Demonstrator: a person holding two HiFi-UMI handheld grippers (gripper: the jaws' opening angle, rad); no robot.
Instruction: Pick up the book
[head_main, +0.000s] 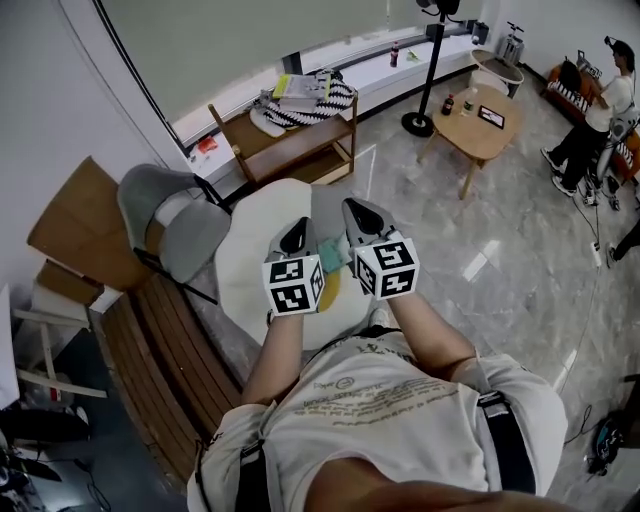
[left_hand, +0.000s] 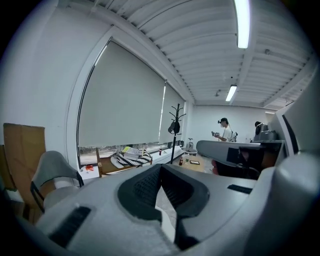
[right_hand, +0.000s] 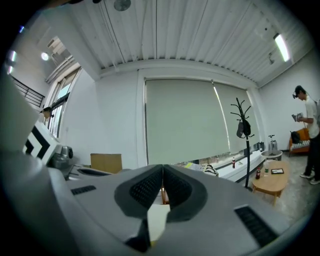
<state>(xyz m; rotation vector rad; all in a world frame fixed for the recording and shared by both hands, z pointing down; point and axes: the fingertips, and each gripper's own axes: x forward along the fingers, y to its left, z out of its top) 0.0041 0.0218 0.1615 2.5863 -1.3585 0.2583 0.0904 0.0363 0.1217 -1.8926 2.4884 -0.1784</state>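
A teal and yellow flat thing (head_main: 336, 262), perhaps a book, lies on the round white table (head_main: 250, 270), mostly hidden between my two grippers. More books (head_main: 298, 88) are stacked on a striped cloth on the wooden shelf (head_main: 290, 140) by the window; the left gripper view shows this stack (left_hand: 131, 152) too. My left gripper (head_main: 297, 233) and right gripper (head_main: 358, 211) hover side by side over the table, pointing towards the shelf. The left gripper (left_hand: 161, 168) and the right gripper (right_hand: 162, 168) each have their jaws shut, with nothing between them.
A grey chair (head_main: 175, 225) stands at the table's left, with a slatted wooden bench (head_main: 165, 350) and cardboard (head_main: 85, 225) beyond it. At the far right are a low wooden table (head_main: 480, 120), a coat stand (head_main: 428, 75) and a standing person (head_main: 595, 110).
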